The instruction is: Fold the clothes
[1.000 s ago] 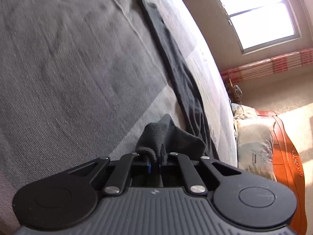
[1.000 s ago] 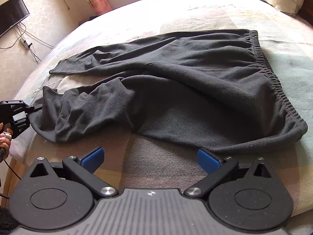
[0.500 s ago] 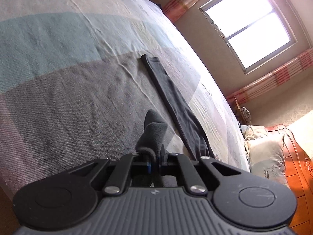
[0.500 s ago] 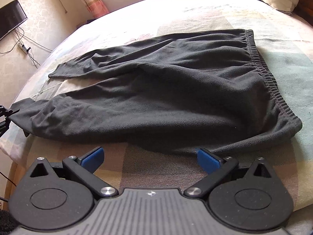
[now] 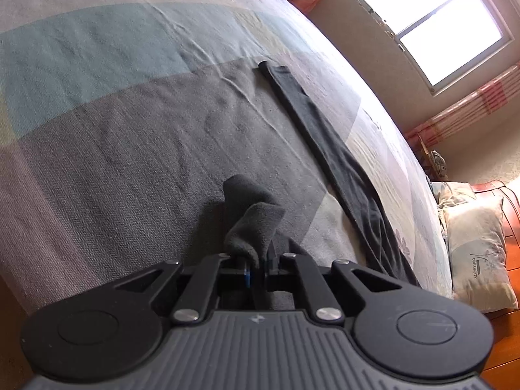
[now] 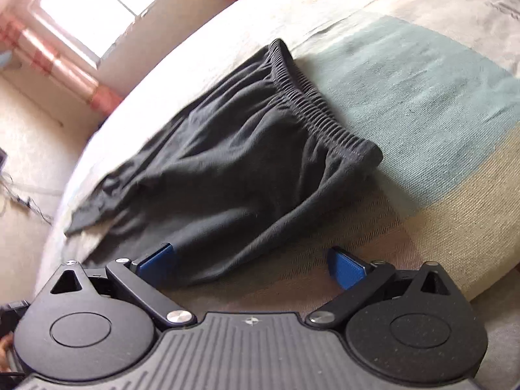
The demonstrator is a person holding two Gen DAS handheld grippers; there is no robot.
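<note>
A: Right wrist view: how was the garment placed relative to the fingers?

B: The dark sweatpants [image 6: 234,162] were seen spread on the patchwork bedspread [image 6: 422,104]. The elastic waistband [image 6: 312,100] was found ahead of the right gripper [image 6: 248,261] and to the right in view, while the legs were laid out toward the left and away, so the long axis was judged to run diagonally across the view. The near edge of the fabric was located just beside the left blue pad [image 6: 156,260]; contact could not be confirmed because of blur.

A: And the fingers of that gripper?

B: They were observed wide apart, with nothing clamped. Bare bedspread and the near hem of the pants were seen between them.

A: What was recorded on the other side?

B: In the left wrist view, the left gripper [image 5: 256,266] was seen closed tightly on a bunched leg cuff [image 5: 253,227], raised slightly off the bedspread. The second leg [image 5: 325,143] was seen lying flat and straight, ahead and to the right of the fingers, apart from the held cuff.

A: Which hand was judged nearer the waistband?

B: The right hand was. The coming move was judged to depend on the waistband corner being brought between the spread pads, with the leg end held by the left.
</note>
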